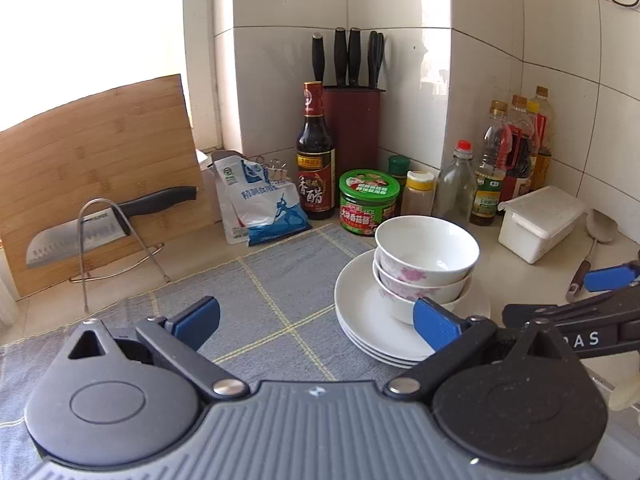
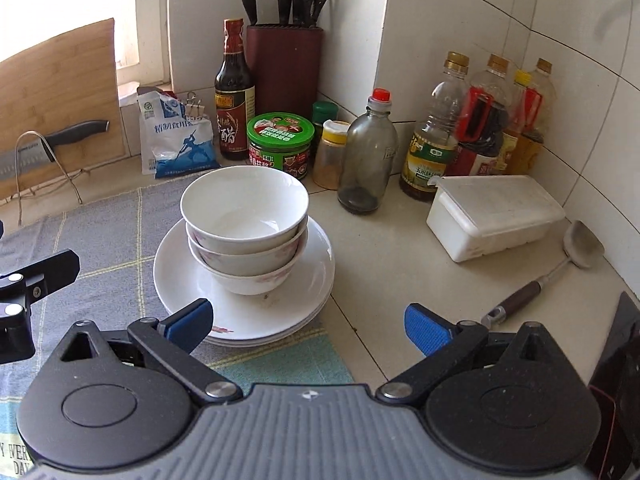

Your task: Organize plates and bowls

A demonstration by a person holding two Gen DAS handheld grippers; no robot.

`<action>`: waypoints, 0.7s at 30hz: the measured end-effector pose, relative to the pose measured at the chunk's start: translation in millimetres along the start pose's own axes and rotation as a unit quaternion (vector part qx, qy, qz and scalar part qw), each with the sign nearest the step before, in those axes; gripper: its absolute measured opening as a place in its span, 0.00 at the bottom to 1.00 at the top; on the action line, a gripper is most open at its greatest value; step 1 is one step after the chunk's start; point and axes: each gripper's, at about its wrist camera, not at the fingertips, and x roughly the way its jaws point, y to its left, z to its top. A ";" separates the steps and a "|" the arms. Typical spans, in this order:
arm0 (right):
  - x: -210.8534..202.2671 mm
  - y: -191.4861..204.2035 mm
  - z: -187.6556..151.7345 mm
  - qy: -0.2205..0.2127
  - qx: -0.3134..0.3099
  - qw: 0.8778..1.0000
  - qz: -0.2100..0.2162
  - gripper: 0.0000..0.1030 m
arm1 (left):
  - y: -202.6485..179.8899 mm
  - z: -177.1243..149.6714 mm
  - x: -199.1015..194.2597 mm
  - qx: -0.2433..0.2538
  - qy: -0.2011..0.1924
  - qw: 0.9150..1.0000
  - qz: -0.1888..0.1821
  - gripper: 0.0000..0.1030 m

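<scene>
While both grippers hang empty | bowls (image 2: 245, 236): three nested, white with pink flowers, upright on stacked white plates (image 2: 312, 280) at the grey mat's (image 1: 256, 288) edge | right gripper (image 2: 307, 326): jaws wide, stack just ahead-left, likely nearer | left gripper (image 1: 316, 322): jaws wide, stack ahead-right, no long axis
</scene>
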 end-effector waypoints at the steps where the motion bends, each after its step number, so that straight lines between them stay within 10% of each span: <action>1: -5.0 1.5 -1.7 -0.004 0.003 1.000 0.000 1.00 | 0.2 0.7 -2.2 0.002 0.008 1.000 0.005 0.99; 21: -37.9 24.8 -4.5 -0.035 0.004 0.999 -0.009 1.00 | 14.4 -0.9 -19.5 0.004 0.026 1.000 0.013 0.99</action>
